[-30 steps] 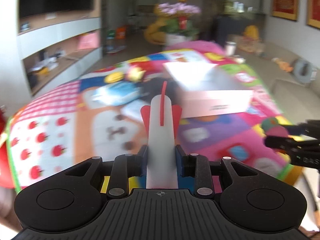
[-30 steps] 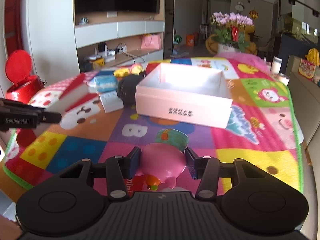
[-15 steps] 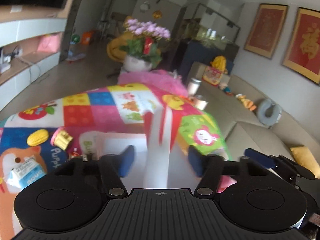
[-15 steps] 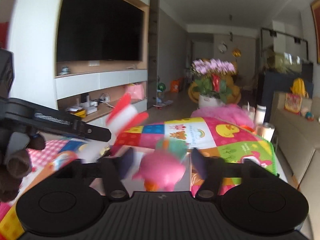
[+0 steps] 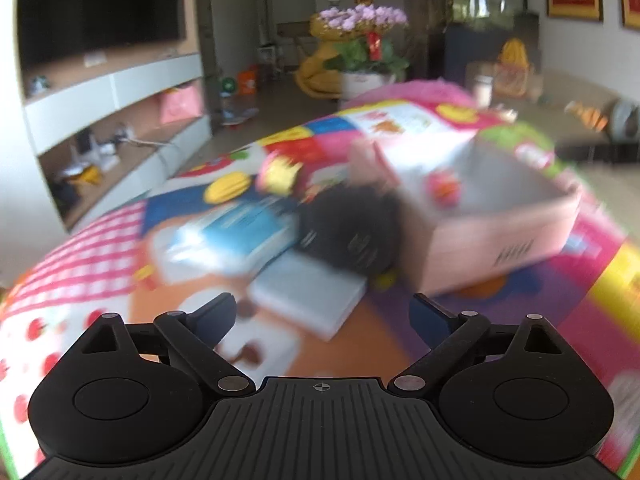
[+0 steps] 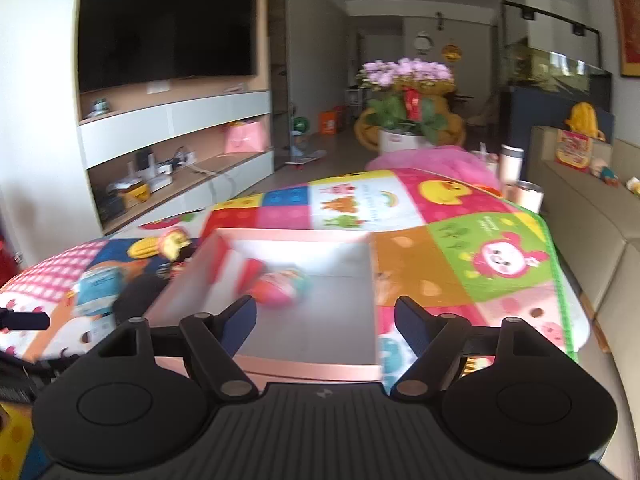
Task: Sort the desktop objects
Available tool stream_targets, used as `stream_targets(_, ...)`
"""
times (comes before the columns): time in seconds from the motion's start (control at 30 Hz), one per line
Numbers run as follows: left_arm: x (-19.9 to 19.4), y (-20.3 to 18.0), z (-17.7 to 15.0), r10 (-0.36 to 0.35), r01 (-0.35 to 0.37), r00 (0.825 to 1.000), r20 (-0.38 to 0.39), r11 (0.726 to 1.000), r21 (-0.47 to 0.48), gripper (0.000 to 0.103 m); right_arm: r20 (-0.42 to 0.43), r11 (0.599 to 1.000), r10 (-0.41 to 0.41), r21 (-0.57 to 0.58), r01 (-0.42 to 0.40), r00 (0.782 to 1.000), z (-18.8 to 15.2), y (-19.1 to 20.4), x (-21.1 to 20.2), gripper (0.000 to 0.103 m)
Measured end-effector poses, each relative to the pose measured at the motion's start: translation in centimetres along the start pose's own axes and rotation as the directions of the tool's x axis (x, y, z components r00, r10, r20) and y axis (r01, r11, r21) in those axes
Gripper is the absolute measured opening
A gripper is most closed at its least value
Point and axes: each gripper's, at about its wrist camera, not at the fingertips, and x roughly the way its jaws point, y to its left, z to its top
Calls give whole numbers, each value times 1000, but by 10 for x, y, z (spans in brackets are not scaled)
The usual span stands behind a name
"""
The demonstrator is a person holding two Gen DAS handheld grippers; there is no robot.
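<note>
A pink open box (image 6: 320,370) stands on the colourful play mat; it also shows in the left wrist view (image 5: 500,240). Inside lie a pink round toy (image 6: 280,290) and a blurred red-and-white toy (image 6: 240,270); a pink toy (image 5: 444,188) shows in it from the left. My right gripper (image 6: 325,320) is open and empty above the box's near edge. My left gripper (image 5: 322,316) is open and empty above a white flat pack (image 5: 308,294), left of the box. A black object (image 5: 352,232), a blue-white packet (image 5: 236,232), a toy corn (image 5: 228,188) and a yellow toy (image 5: 280,172) lie nearby.
The mat (image 6: 500,240) covers a table with a sofa (image 6: 592,216) on the right. A TV wall with shelves (image 6: 168,148) stands at the left. A flower pot (image 6: 404,120) and cups (image 6: 520,184) stand beyond the far end. The left view is motion-blurred.
Both grippers opened and let go of their toys, which now lie in the pink box. The left gripper swung back left over the items beside the box.
</note>
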Motion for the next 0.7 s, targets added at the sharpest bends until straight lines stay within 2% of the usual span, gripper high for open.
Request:
stream_targets(0.07,0,10,-13,21,-21,1000,-21,1000,-20,98,3,999,16,-31,-16,1000,1,15,-1,84)
stream_targets(0.17,3,29,-24,13,-16,999,-29,996,-91,100,-15,995,67,-68,-68,998,7,41,0,85)
stream_targets(0.33,5,46,-25,-1,14,998,66,981,-194,101,-82,979,188,-63,-194,979,44,90,26,85)
stream_targets(0.47,8,58,-30,-6,36,994,107,960,-277,102,-202,961,264,-25,-274,943,87,130,85,84)
stream_targets(0.57,5,69,-35,4,49,989,145,933,-356,102,-302,956,273,-24,-293,913,112,166,146,84)
stream_targets(0.6,3,72,-36,6,52,988,154,927,-373,102,-325,955,265,-40,-294,908,117,177,165,82)
stream_targets(0.7,2,74,-37,4,62,986,165,919,-390,103,-362,963,180,-127,-239,915,121,206,218,82)
